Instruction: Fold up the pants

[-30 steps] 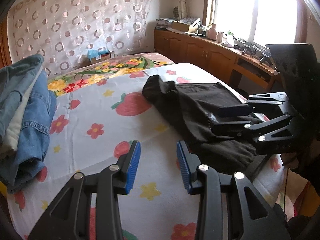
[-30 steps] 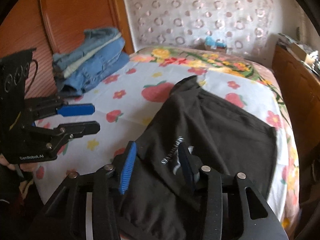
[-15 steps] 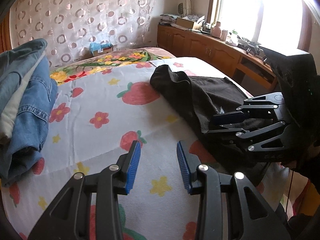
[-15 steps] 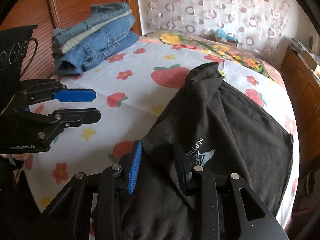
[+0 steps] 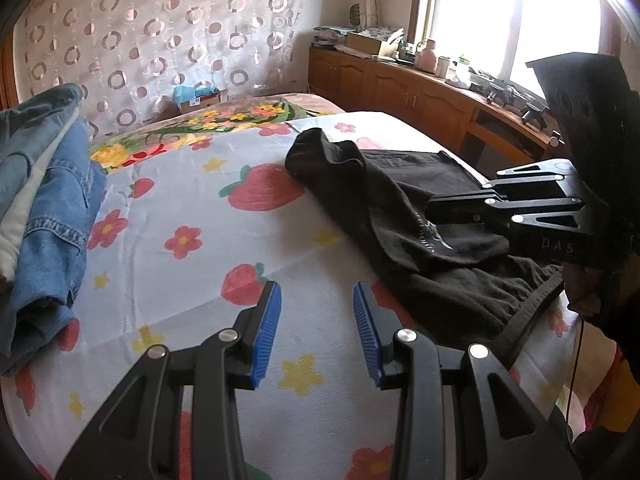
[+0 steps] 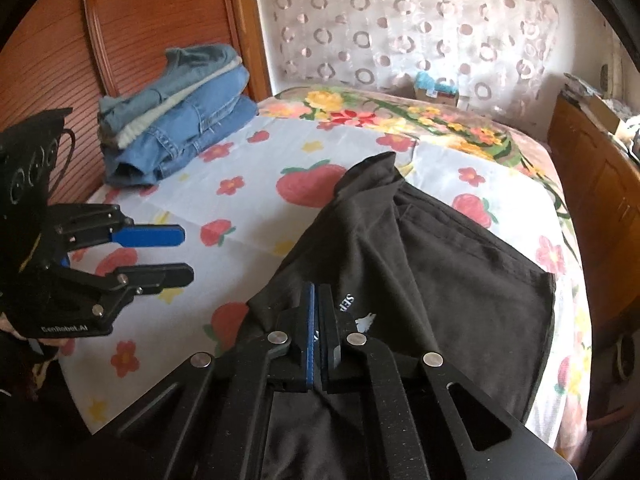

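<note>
Black pants [image 6: 440, 260] with a small white logo lie crumpled on the right half of the strawberry-print bed sheet [image 6: 248, 216]. In the right wrist view my right gripper [image 6: 318, 312] is shut on a fold of the black pants beside the logo, fabric pinched between its pads. From the left wrist view the same right gripper [image 5: 434, 204] rests on the pants [image 5: 384, 196], jaws together. My left gripper [image 5: 316, 328] hovers open over bare sheet left of the pants, nothing between its blue pads. It also shows at the left as the left gripper [image 6: 186, 254].
A stack of folded blue jeans [image 6: 176, 120] sits at the bed's far left by a wooden panel [image 6: 132, 28]. A wooden cabinet [image 5: 404, 92] with clutter runs under the window on the right. A small box [image 5: 200, 98] stands beyond the bed's far end.
My right gripper's jaws have gone from open around the pants' fabric to shut on it. The left gripper stays open over the sheet.
</note>
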Tool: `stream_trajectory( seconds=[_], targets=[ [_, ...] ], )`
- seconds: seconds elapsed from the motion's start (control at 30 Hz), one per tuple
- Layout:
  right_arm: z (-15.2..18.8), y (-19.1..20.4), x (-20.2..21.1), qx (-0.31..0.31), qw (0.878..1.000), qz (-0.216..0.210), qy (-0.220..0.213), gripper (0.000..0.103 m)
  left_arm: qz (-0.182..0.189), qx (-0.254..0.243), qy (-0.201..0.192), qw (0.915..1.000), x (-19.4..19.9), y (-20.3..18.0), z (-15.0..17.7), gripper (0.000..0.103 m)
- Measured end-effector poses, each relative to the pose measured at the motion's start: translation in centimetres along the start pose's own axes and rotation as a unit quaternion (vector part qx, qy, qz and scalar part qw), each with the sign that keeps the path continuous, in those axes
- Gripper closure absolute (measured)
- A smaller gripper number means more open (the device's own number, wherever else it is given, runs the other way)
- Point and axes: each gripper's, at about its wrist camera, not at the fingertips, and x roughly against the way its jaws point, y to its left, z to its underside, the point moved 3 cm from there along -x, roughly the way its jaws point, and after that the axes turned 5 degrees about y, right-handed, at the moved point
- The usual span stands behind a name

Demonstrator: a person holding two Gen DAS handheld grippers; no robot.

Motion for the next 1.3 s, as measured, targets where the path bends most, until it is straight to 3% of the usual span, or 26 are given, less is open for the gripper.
stream_trajectory(
  seconds=[0.2,0.3,0.47,0.53,0.63,0.67,0.7,0.93,1.3],
  targets=[
    [0.0,1.3,-0.6,0.006,1.000,-0.024,0.005,0.102,0.000,0.004,-0.002,1.0000,0.2,-0.1,0.1,0.066],
    [0.2,2.5,-1.2,0.020,0.999,-0.041,0.013,0.095,0.000,0.008,-0.001,1.0000,0.4,0.1,0.3,0.066],
    [0.5,3.5,-2.7,0.040,0.998,-0.038,0.037,0.074,-0.001,0.013,-0.001,0.9999,0.6,0.6,0.6,0.066],
    [0.6,3.4,-3.2,0.041,0.998,-0.033,0.044,0.073,0.000,0.014,-0.001,0.9999,0.7,0.7,0.7,0.066],
    [0.6,3.0,-3.5,0.036,0.998,-0.027,0.048,0.077,0.001,0.013,0.001,0.9999,0.6,0.7,0.8,0.066],
    [0.5,2.7,-3.5,0.027,0.998,-0.027,0.046,0.095,0.002,0.014,0.002,0.9999,0.5,0.6,0.8,0.066],
    [0.4,2.5,-3.4,0.020,0.998,-0.026,0.045,0.099,0.003,0.014,0.002,0.9999,0.5,0.6,0.8,0.066],
    [-0.2,0.8,-1.6,0.001,1.000,-0.015,0.020,0.103,0.006,0.006,0.005,1.0000,0.3,0.0,0.7,0.066],
    [-2.4,-5.1,2.5,-0.016,0.998,0.059,-0.024,0.103,0.015,-0.005,0.012,0.9998,-0.3,-1.3,0.1,0.066]
  ],
)
